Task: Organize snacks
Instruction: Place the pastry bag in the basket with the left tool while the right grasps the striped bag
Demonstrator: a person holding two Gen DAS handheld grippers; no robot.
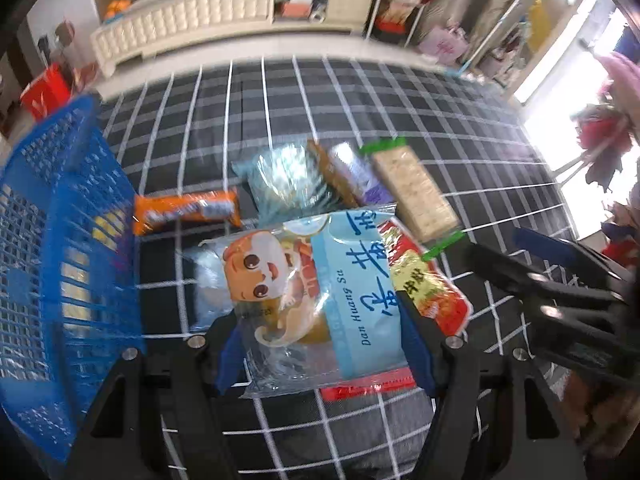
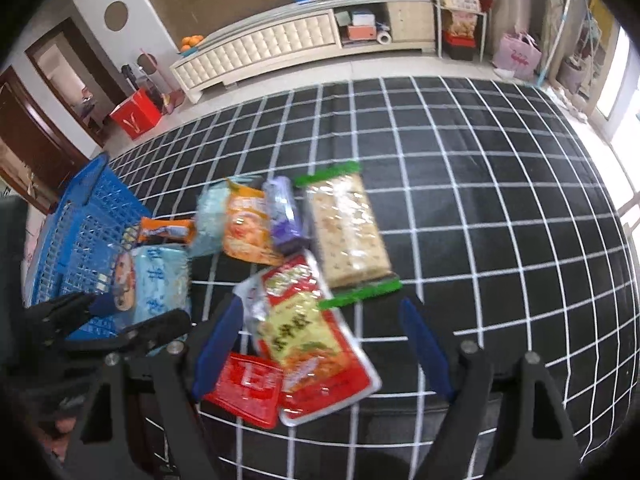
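My left gripper (image 1: 320,332) is shut on a light-blue snack bag with a cartoon face (image 1: 312,292), held near the blue basket (image 1: 60,240); the bag also shows in the right wrist view (image 2: 156,284). My right gripper (image 2: 320,340) is open over a red and yellow snack pack (image 2: 312,336) and a red packet (image 2: 244,388), gripping nothing. On the checked cloth lie an orange bar (image 1: 184,210), a pale-blue bag (image 1: 284,176), a purple pack (image 2: 284,216), an orange pouch (image 2: 246,228) and a cracker pack with green ends (image 2: 348,232).
The blue basket (image 2: 80,232) stands at the left edge of the black checked cloth (image 2: 480,200). A white cabinet (image 2: 280,44) and shelves stand beyond the cloth. A red box (image 2: 136,114) sits on the floor at the left.
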